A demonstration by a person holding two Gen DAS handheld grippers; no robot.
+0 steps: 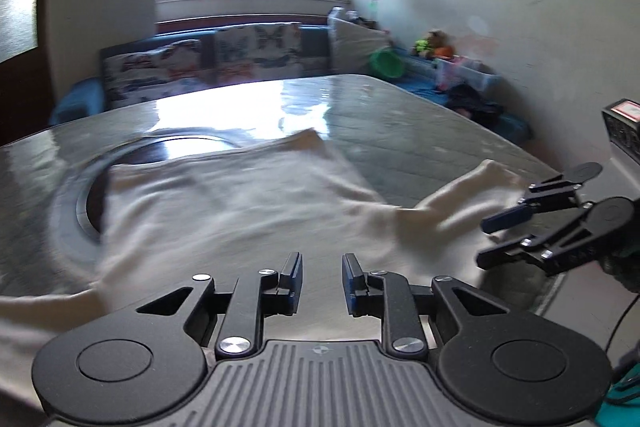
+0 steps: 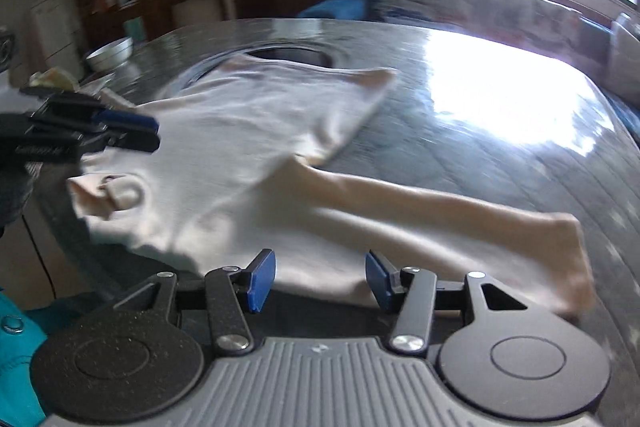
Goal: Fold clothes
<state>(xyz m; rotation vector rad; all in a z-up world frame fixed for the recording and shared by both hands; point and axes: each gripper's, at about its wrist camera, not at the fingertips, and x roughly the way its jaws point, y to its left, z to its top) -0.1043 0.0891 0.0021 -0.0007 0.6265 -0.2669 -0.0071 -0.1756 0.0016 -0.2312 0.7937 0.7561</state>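
Cream long-sleeved shirt point(image 2: 240, 131): spread flat on glossy table point(image 2: 480, 131), one sleeve point(image 2: 440, 203) stretched sideways, hem apparently over a dark round inset; picture blurred. Left gripper point(image 1: 321, 277): fingers apart, empty, above shirt. Right gripper point(image 2: 320, 277): fingers apart, empty, near sleeve.

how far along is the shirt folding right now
Early stage. Done: the cream long-sleeve shirt lies spread on the glossy table, one sleeve stretched out to the side. In hand: nothing; the left gripper and right gripper both hang open over the near edge of the cloth. Left: no fold shows yet, so sleeves and body all remain.
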